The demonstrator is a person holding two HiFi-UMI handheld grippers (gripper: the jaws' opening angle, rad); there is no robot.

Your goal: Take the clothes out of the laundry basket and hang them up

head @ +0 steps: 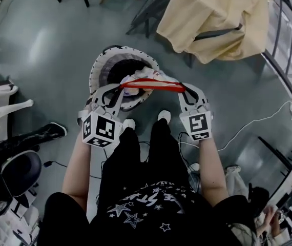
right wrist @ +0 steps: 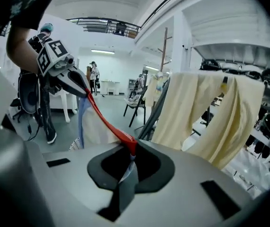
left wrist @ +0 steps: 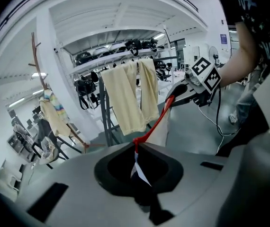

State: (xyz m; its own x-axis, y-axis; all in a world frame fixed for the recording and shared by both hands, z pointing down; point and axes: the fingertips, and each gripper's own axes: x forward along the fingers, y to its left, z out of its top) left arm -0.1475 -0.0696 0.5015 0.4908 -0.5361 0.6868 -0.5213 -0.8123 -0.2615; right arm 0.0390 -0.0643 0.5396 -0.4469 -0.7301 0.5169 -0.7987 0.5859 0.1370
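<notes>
Garment (head: 153, 86) hangs in the air between the two grippers, its red edge pulled into a taut band from one to the other. The left gripper (left wrist: 136, 149) has its jaws closed tight on one end of that edge, with a fold of white cloth pinched in the seam. The right gripper (right wrist: 130, 150) is likewise clamped on the other end, red trim and pale cloth caught between its pads. Both are held out in front of the person at about the same height, pointing forward and down. The rest of the garment, pale with a bluish strip, sags below the band.

Under the hands the person's shoes (head: 164, 116) stand on the grey floor (head: 48, 45); just past them the basket (head: 98, 67) sits on the floor, round with a patterned rim, directly beneath the garment. The loose cloth drops toward its mouth, though whether it touches the rim cannot be told. A white cable (head: 248, 127) trails across the floor to the right.

Farther off, a cream cloth (head: 217, 14) is draped over a rack (left wrist: 107, 122) near the top right; to the left of it in the left gripper view, a coat stand (left wrist: 36, 70) carries a striped piece.
</notes>
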